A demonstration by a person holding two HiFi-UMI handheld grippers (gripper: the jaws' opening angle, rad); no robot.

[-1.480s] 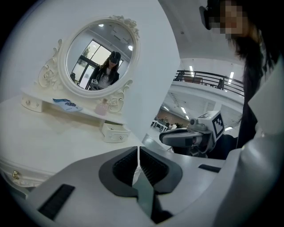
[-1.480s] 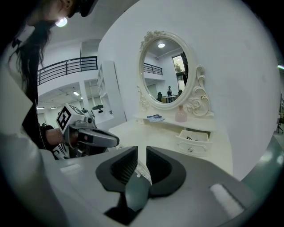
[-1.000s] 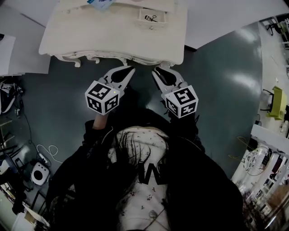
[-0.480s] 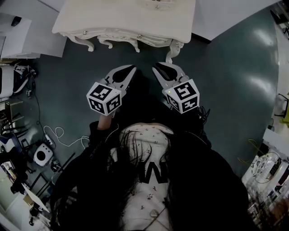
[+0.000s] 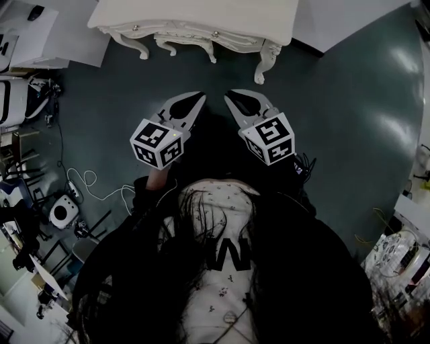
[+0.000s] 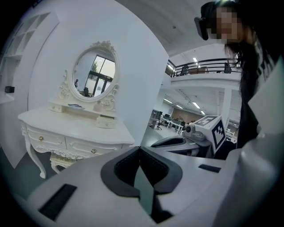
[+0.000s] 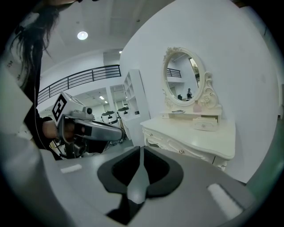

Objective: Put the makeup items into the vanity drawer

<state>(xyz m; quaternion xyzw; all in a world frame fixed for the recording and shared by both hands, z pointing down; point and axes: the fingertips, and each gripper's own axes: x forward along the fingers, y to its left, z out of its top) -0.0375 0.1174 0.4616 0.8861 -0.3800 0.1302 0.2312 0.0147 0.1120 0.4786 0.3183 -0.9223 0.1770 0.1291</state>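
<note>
While the person stood back from the vanity (image 5: 201, 17), head view showed left gripper (image 5: 193, 101) and right gripper (image 5: 233, 98) pinched together, empty. Left gripper view: a flat item (image 6: 76, 106) lay on the mirror shelf (image 6: 62, 107), likely light, slick; best pinched across its middle. Right gripper view: small drawer (image 7: 205, 125) sat far off.

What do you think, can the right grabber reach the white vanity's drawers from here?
Probably not yet. The right gripper, shut and empty, hangs in the air with a stretch of floor between it and the vanity. Nothing stands in the way, so a step closer should likely do it.
</note>
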